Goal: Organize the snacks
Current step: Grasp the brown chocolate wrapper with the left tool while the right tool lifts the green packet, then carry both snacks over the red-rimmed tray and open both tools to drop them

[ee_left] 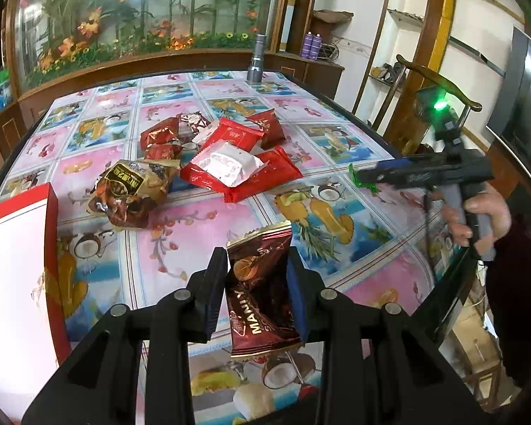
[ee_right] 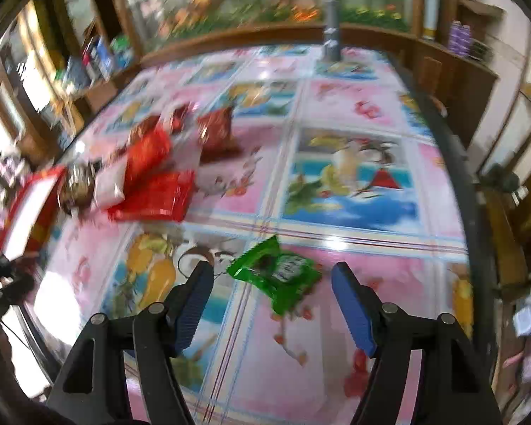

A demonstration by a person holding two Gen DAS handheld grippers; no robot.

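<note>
My left gripper is shut on a dark brown snack packet marked MANLY and holds it above the table. A pile of red, white and gold snack packets lies further back on the table; it also shows in the right wrist view. My right gripper is open, its blue pads on either side of a green snack packet that seems to be in mid-air or on the cloth. In the left wrist view the right gripper shows green at its tip.
A red and white box stands at the left. A grey flashlight stands at the table's far edge. The table has a fruit-pattern cloth. A wooden chair is at the right, shelves behind.
</note>
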